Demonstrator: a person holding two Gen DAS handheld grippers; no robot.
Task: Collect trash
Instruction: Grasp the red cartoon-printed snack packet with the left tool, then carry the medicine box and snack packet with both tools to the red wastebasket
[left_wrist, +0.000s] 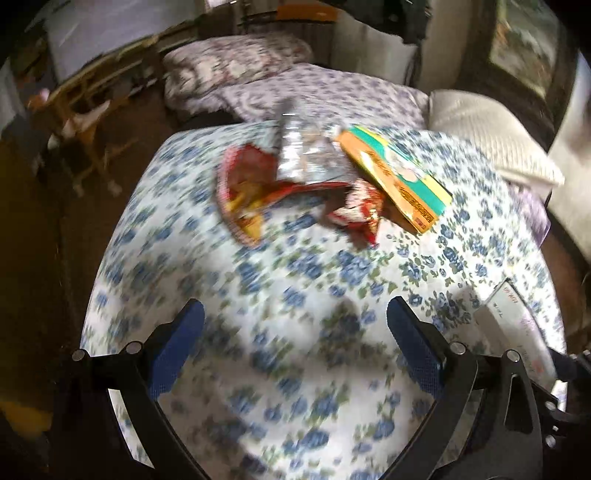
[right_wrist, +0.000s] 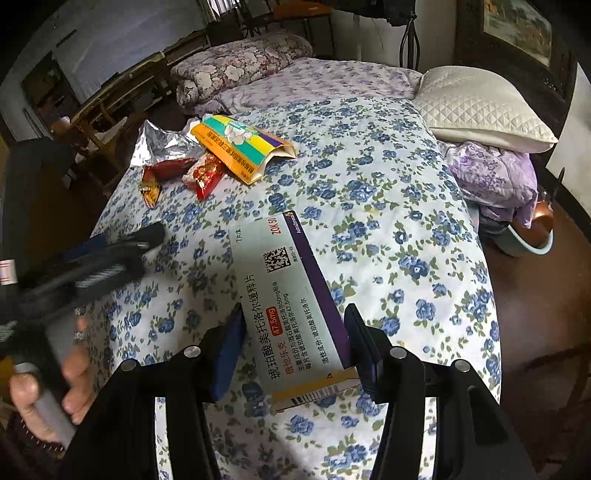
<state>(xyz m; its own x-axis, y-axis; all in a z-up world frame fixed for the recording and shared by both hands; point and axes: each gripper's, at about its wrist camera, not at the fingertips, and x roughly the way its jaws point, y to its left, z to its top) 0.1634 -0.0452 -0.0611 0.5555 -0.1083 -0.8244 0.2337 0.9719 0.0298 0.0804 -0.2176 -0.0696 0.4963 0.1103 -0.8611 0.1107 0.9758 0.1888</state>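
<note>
My right gripper (right_wrist: 295, 325) is shut on a white and purple medicine box (right_wrist: 288, 295) and holds it over the flowered bedspread (right_wrist: 388, 192). The box also shows at the right edge of the left wrist view (left_wrist: 517, 321). My left gripper (left_wrist: 295, 314) is open and empty above the bedspread (left_wrist: 258, 295); it shows at the left of the right wrist view (right_wrist: 122, 243). Beyond it lie a red and silver snack wrapper (left_wrist: 258, 177), a small red wrapper (left_wrist: 358, 214) and a yellow-green flat box (left_wrist: 399, 173). They also show in the right wrist view: wrapper (right_wrist: 162, 151), small wrapper (right_wrist: 205, 173), box (right_wrist: 243, 144).
A white quilted pillow (right_wrist: 484, 110) and purple bedding (right_wrist: 491, 177) lie at the bed's right. A folded floral quilt (right_wrist: 240, 62) sits at the far end. Wooden chairs (left_wrist: 85, 110) stand on the dark floor left of the bed. A basin (right_wrist: 532, 236) sits on the floor at right.
</note>
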